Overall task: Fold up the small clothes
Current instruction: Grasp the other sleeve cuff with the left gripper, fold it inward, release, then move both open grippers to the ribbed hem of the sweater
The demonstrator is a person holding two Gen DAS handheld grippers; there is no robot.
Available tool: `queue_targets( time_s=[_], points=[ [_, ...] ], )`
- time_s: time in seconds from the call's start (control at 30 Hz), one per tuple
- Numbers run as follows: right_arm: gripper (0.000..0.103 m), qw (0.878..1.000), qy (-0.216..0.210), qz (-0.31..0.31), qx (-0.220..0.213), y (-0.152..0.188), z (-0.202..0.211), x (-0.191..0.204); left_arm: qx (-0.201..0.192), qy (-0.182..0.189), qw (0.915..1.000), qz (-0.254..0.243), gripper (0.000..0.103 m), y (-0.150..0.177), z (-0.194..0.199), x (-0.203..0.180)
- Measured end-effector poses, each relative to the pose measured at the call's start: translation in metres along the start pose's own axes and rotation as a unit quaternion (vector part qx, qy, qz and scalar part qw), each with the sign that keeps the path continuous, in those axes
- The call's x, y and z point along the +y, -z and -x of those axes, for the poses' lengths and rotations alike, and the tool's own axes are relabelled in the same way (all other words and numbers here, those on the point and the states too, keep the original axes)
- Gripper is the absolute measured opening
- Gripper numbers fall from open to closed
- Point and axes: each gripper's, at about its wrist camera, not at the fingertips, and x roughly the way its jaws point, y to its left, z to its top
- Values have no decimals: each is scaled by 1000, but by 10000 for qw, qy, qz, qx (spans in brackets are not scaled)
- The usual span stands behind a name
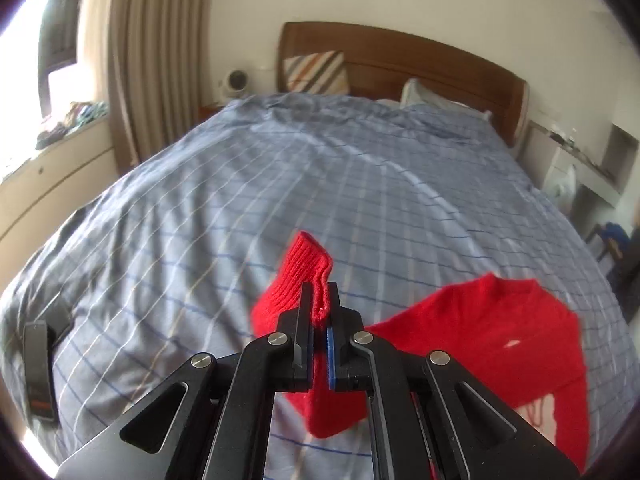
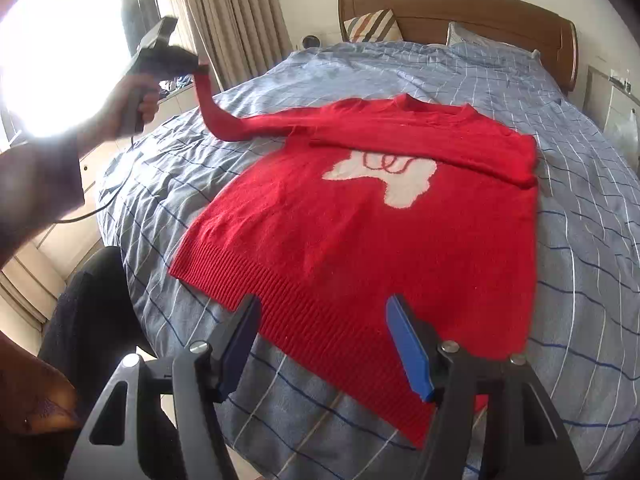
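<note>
Your right gripper hangs open over the ribbed hem of the red sweater, flat on the bed, collar toward the headboard. Your left gripper pinches the sleeve cuff. The knit looks soft and limp; grip its ribbed edges.

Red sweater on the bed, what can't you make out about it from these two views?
- Sweater, left wrist view: mostly hidden behind the left gripper, cut by the frame edge.
- White motif, right wrist view: top covered by the folded sleeve.
- Hem corner: hidden behind the right gripper.
- Cuff: blurred, its held end hidden between the fingers.
</note>
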Motion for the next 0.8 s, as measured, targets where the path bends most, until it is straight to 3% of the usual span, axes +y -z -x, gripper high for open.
queue_targets(
  time_s=[0.13,0.27,0.3,0.33,0.4,0.47,0.53,0.6,0.73,0.8],
  points=[
    [65,9997,10,-236,-45,13,4,-4,26,1083,9900,-901,3,-20,16,-131],
    [65,9988,7,-482,-92,25,12,-11,500,1934,9710,-1311,6,5,-2,-236],
    [65,9986,32,-509,-97,29,13,-13,687,2113,9652,-1376,18,16,-10,-257],
    [65,9985,65,-534,-92,33,14,-15,905,2295,9591,-1386,52,29,-19,-275],
    [65,9980,106,-623,-78,40,16,-22,1174,2438,9540,-1289,88,57,-27,-297],
    [65,9968,153,-778,-46,46,19,-31,1337,2515,9509,-1215,88,80,-26,-300],
    [65,9952,205,-955,-91,52,26,-42,1535,2414,9505,-1213,88,97,-22,-285],
    [65,9933,286,-1113,-156,56,34,-52,1554,2084,9569,-1294,88,113,-11,-252],
    [65,9884,483,-1427,-192,64,42,-77,1455,913,9705,-1693,92,142,19,-174],
    [65,9857,564,-1580,-153,66,41,-88,1502,401,9746,-1610,94,159,37,-134]
  ],
)
